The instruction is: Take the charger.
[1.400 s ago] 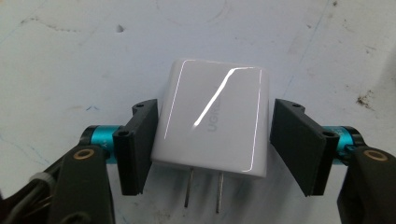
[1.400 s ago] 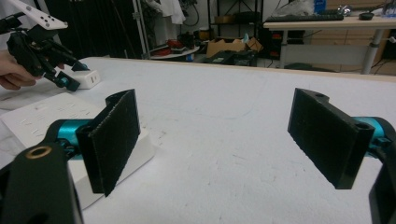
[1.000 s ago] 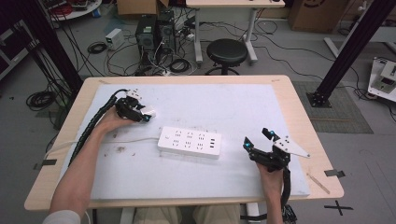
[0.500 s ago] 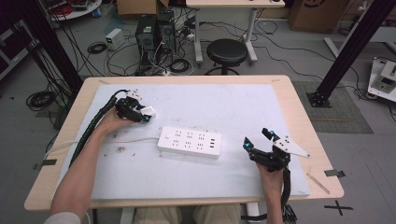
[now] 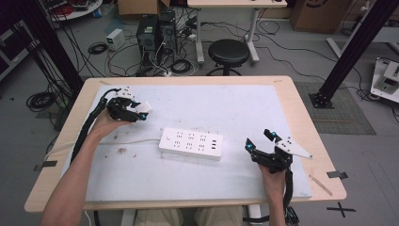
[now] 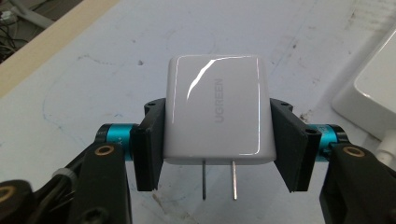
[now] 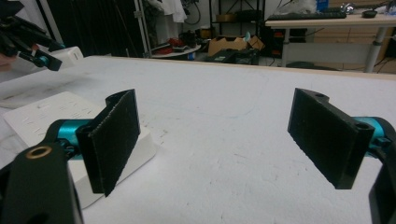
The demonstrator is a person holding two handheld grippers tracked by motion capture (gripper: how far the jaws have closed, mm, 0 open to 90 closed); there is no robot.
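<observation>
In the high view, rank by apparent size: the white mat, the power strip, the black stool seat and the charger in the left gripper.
1. white mat
2. power strip
3. black stool seat, close to the strip in area and farther from the camera, so this order is unsure
4. charger, clamped in the left gripper

The left gripper (image 6: 217, 140) clamps a white wall charger (image 6: 216, 109) between its two black pads (image 6: 150, 149), one pressed on each side face. The charger's glossy face, marked UGREEN, looks up at the camera, and its two metal prongs (image 6: 219, 179) point toward the bottom of the frame. Below lies the scuffed white table mat (image 6: 93, 84), with the corner of a white power strip (image 6: 373, 98) at the right edge and a wooden table edge (image 6: 42, 46) at upper left.
</observation>
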